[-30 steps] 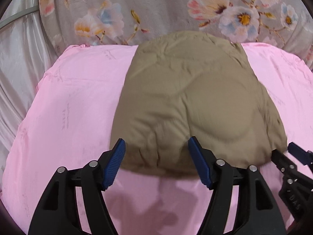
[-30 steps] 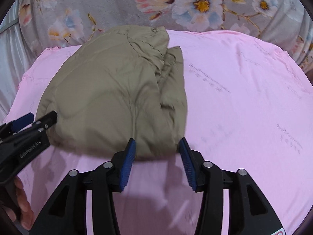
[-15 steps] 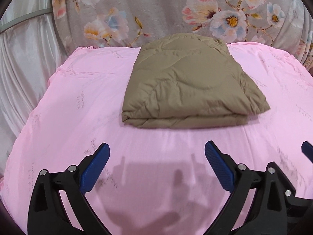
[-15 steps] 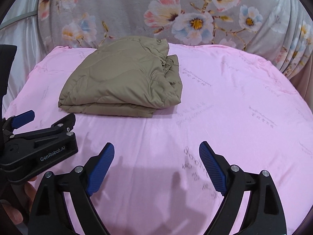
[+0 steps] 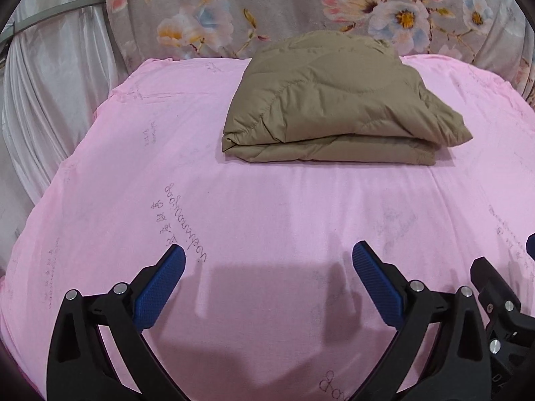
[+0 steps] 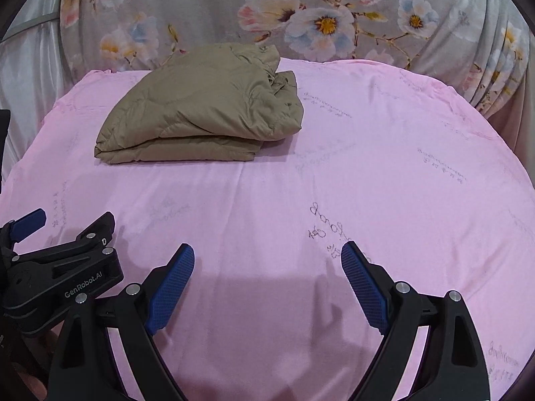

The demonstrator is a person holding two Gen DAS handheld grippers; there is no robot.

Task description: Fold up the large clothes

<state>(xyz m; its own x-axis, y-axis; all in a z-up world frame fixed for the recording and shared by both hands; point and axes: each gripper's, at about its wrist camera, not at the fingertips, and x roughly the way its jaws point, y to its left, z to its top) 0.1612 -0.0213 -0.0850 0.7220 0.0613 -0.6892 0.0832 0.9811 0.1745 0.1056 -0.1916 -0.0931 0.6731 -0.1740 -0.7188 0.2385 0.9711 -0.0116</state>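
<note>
Resting folded in the upper centre of the frame: a khaki quilted garment [image 5: 337, 100], layers stacked square on the pink bed sheet [image 5: 267, 217] below a floral backdrop [image 5: 301, 3]. Hovering at bottom, well apart from it: left tongs [image 5: 265, 267] and right tongs [image 6: 267, 264], both spread and pinching nothing, apparently because folding looks finished.

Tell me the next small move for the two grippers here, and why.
Probably tidy the right edge: bring the right gripper to the bunched, uneven layers there. The tan quilted garment lies folded on the pink sheet, its front edge neat; both the right and the left gripper are open, empty and clear of it.
</note>
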